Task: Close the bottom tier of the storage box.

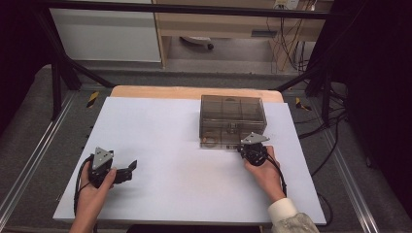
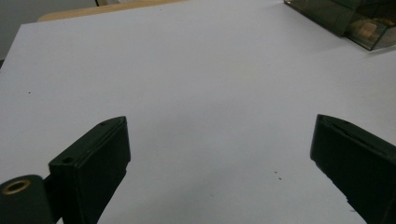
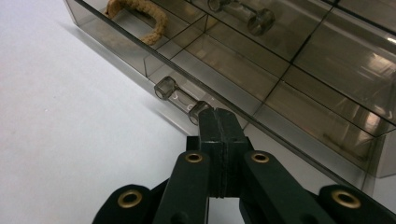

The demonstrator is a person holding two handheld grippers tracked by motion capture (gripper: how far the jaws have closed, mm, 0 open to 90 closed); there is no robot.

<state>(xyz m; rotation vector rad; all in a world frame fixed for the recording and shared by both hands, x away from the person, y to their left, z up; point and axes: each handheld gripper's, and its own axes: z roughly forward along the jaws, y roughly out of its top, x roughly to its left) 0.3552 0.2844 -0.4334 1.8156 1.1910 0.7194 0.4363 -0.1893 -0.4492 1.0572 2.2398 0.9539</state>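
Note:
A smoky clear drawer box (image 1: 232, 119) stands on the white tabletop (image 1: 160, 145) at the back right. My right gripper (image 1: 248, 148) is at its lower front. In the right gripper view its jaws are pressed together, and the gripper (image 3: 210, 114) has its tips at the near end of the clear bar handle (image 3: 180, 99) of a lower drawer. Whether the tips pinch the handle I cannot tell. A tan rope ring (image 3: 140, 18) lies in a lower compartment. My left gripper (image 1: 128, 169) rests at the front left, open (image 2: 219, 154), with bare table between its jaws.
A second clear handle (image 3: 254, 18) sits on the upper drawer. A corner of the box (image 2: 355, 21) is far off in the left gripper view. Black frame bars and cables (image 1: 316, 92) surround the table, and a wooden edge (image 1: 194, 91) runs behind it.

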